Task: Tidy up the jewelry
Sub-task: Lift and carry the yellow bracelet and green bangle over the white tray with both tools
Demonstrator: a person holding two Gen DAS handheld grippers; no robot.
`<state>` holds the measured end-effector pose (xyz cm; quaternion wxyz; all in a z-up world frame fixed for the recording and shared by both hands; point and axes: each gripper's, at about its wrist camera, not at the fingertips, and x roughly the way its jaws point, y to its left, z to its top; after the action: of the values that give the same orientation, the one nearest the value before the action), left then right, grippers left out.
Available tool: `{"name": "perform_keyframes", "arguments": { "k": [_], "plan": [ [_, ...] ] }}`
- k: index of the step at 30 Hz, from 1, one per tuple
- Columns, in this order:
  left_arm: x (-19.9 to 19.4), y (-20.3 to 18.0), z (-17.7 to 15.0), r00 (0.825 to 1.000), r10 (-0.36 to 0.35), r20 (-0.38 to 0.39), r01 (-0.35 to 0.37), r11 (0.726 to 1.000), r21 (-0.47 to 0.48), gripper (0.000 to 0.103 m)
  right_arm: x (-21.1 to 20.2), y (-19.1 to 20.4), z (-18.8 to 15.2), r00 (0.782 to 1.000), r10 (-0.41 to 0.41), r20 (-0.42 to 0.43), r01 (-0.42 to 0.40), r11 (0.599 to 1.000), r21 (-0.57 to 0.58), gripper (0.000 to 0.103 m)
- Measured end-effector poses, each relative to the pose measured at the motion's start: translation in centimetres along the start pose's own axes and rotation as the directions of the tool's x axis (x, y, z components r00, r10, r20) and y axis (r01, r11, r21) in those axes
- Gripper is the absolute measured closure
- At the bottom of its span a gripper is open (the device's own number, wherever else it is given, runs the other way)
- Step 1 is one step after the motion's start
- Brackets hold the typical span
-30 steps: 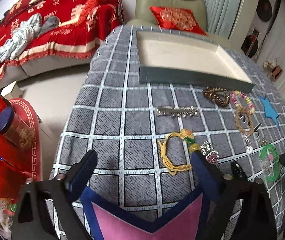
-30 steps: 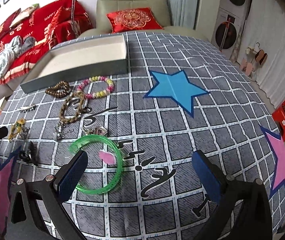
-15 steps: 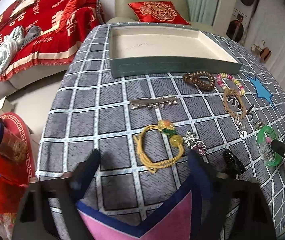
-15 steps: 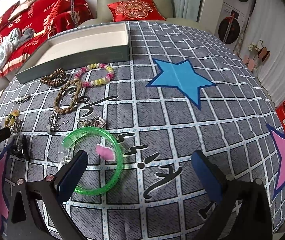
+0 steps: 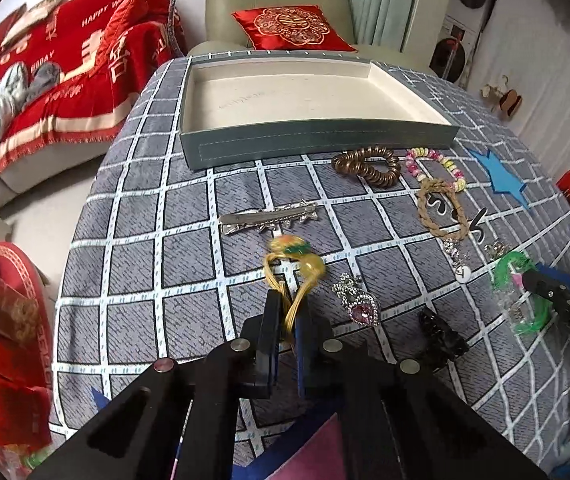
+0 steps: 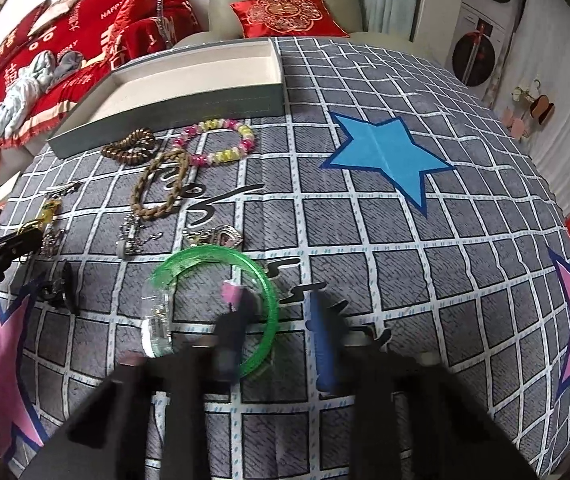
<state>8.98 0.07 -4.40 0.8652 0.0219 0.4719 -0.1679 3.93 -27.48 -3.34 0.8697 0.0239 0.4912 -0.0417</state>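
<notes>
The left gripper (image 5: 288, 320), just closing, pinches the yellow cord bracelet (image 5: 297, 276) on the checked cloth (image 5: 145, 240). The right gripper (image 6: 281, 328) blurs mid-closing around the green bangle (image 6: 263, 280), perhaps gripping it. Beyond lies the tray (image 5: 305, 142).

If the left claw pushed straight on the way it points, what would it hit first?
Probably the silver hair clip, just beyond the yellow cord bracelet the left claw has just closed on; depth is uncertain.
</notes>
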Motion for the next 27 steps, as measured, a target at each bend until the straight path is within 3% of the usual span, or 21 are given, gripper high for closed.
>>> {"name": "perform_keyframes", "arguments": {
  "k": [15, 20, 21, 24, 27],
  "plan": [
    [-4.4, 0.9, 1.8, 0.993, -0.066, 0.093, 0.07, 0.997, -0.041, 0.081, -2.8, -0.5, 2.5, 0.995, 0.064, 0.082, -0.066, 0.998, 0.013, 0.095],
    [-5.2, 0.3, 2.6, 0.991, -0.06, 0.121, 0.062, 0.998, -0.02, 0.081, -1.8, -1.0, 2.5, 0.993, 0.115, 0.011, -0.115, 0.993, 0.021, 0.094],
    [-5.3, 0.2, 2.6, 0.991, -0.061, 0.122, 0.064, 0.998, -0.019, 0.081, -1.2, -1.2, 2.3, 0.994, 0.105, -0.02, -0.104, 0.994, 0.02, 0.09],
    [-5.2, 0.1, 2.5, 0.991, -0.068, 0.116, 0.07, 0.997, -0.016, 0.081, -0.5, -1.3, 1.4, 0.997, 0.074, -0.035, -0.074, 0.997, 0.012, 0.053],
    [-5.1, 0.1, 2.5, 0.991, -0.074, 0.112, 0.076, 0.997, -0.016, 0.081, 0.1, -1.1, 1.0, 0.994, 0.091, -0.054, -0.091, 0.996, 0.003, 0.052]
  ]
}}
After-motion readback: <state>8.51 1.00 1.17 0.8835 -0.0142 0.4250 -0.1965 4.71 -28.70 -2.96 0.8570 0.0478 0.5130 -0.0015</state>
